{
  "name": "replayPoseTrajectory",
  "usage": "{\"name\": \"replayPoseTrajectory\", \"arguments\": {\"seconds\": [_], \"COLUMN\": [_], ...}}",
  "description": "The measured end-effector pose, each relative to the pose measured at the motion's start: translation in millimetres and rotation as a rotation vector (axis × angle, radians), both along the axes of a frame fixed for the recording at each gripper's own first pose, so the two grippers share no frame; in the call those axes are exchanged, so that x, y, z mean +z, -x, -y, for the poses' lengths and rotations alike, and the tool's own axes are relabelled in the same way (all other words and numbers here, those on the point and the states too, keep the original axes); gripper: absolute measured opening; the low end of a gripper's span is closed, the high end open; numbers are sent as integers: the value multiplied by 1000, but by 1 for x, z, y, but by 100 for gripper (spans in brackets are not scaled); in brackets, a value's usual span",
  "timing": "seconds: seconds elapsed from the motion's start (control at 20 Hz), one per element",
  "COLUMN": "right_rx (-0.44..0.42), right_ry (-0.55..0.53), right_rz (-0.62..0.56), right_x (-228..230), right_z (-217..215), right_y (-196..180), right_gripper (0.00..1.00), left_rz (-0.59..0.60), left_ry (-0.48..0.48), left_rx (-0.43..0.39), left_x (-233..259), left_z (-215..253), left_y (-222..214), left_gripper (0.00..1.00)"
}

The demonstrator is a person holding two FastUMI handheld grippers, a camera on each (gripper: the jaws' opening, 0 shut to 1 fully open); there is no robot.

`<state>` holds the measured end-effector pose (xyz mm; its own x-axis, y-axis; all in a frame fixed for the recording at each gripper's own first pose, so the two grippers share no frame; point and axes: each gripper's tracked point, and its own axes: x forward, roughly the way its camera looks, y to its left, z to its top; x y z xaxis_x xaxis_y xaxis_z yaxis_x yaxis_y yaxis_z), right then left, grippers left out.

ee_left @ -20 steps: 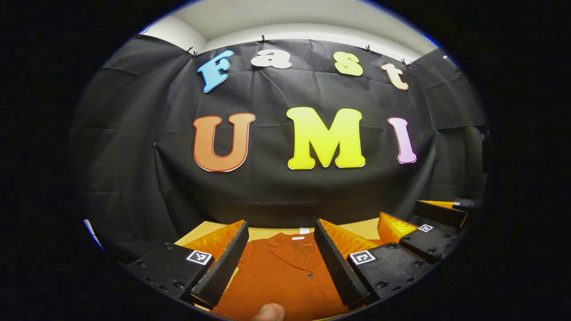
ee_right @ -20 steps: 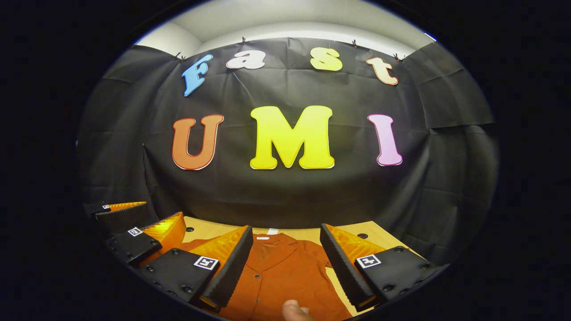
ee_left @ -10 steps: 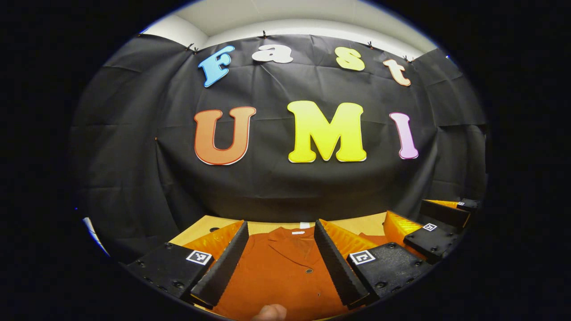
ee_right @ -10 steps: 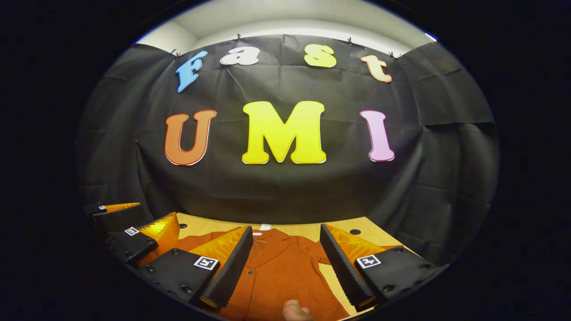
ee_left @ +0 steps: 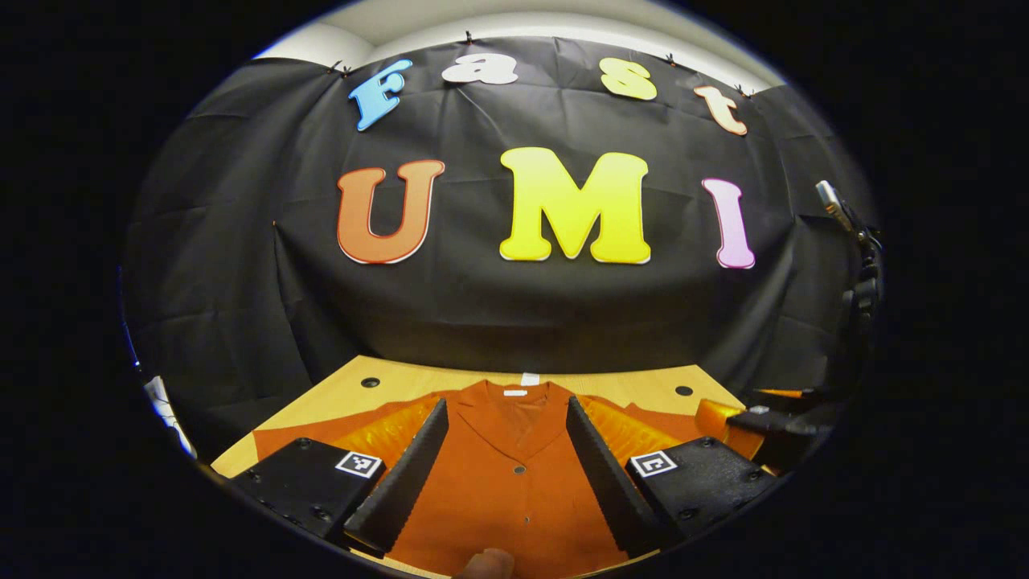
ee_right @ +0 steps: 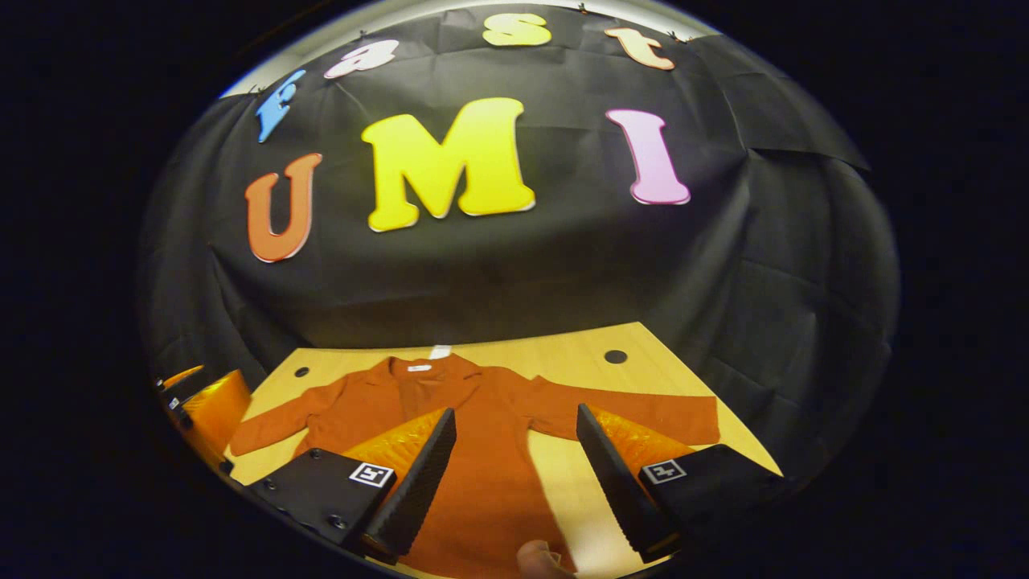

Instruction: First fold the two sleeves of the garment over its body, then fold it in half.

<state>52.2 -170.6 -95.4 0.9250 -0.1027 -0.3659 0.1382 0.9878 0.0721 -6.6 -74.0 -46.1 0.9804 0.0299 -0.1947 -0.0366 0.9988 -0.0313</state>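
Right gripper (ee_right: 514, 474), jaws wide apart and empty, above the counter (ee_right: 587, 346): garment's (ee_right: 474, 434) unfolded right sleeve (ee_right: 643, 414) runs sideways just ahead, nearest this gripper.

Rust orange on pale wood

The garment (ee_right: 474, 450) is plain rust orange with small dark buttons and a white neck label, lying on a light tan worktop (ee_right: 579, 354). Both the left gripper (ee_left: 506, 466) and the right gripper (ee_right: 514, 474) are black with translucent orange panels and black-and-white square markers.
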Motion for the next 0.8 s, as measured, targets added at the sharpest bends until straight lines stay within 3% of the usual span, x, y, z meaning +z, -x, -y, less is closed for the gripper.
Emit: {"name": "replayPoseTrajectory", "arguments": {"seconds": [0.2, 0.5, 0.6, 0.8], "right_rx": [-23, -208, -232, -239], "right_ry": [-96, -302, -329, -366], "right_rz": [-233, -444, -500, -583], "right_x": [-54, -130, -145, -176], "right_z": [91, 231, 257, 266], "right_y": [-38, -71, -79, -97], "right_gripper": [94, 96, 96, 96], "left_rz": [-50, -110, -148, -238], "left_ry": [-34, -89, -103, -61], "left_rx": [75, 208, 256, 297], "left_x": [-13, -25, -33, -56], "left_z": [4, -10, -17, -20], "left_y": [9, 31, 41, 59], "left_gripper": [96, 97, 99, 99]}}
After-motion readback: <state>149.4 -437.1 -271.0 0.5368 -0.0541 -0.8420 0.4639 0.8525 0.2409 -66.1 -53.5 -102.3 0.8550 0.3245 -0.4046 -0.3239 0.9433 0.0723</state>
